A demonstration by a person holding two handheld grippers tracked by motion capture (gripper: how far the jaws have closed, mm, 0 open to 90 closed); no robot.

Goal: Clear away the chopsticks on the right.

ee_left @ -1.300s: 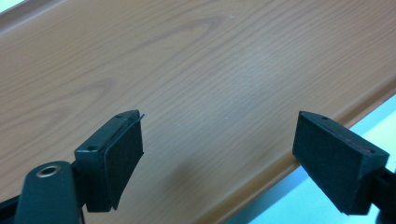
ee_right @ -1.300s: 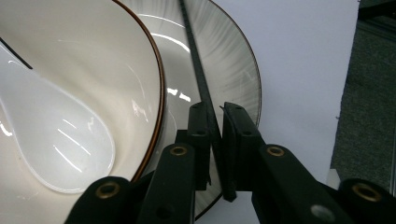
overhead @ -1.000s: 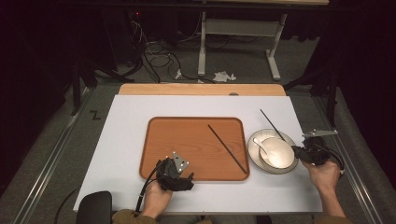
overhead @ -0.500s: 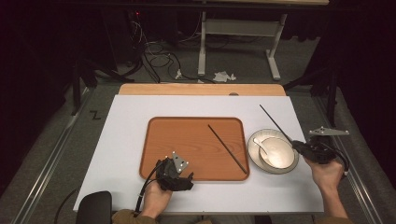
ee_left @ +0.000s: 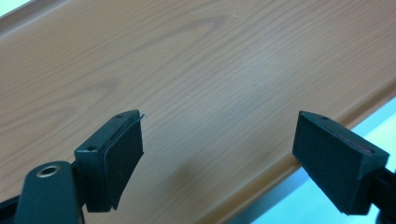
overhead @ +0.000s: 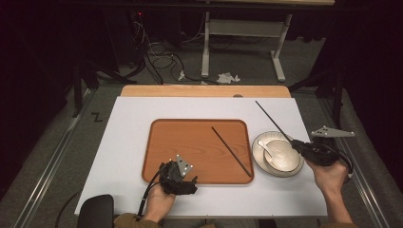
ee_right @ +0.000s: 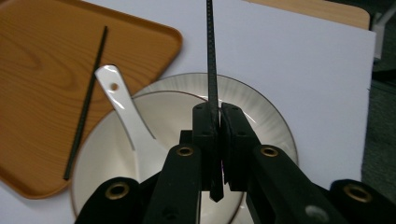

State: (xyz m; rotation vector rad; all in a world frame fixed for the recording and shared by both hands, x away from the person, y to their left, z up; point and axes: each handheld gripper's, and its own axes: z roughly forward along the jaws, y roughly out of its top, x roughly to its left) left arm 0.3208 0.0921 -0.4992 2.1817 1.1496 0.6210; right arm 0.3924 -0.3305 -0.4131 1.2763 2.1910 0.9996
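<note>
White table (overhead: pixel 123 156): right tongs (ee_right: pixel 215 122) clamp a chopstick (ee_right: pixel 211 56), apparently above bowl (ee_right: pixel 107 154); left tongs (ee_left: pixel 219 158) apart.

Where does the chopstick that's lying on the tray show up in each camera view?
High view: the chopstick lies diagonally across the tray's right part, left of the bowl.
Left gripper view: not in it.
Right gripper view: the chopstick runs down the left side, on the tray.
Shared landmark: the white spoon in the bowl, beside it.
</note>
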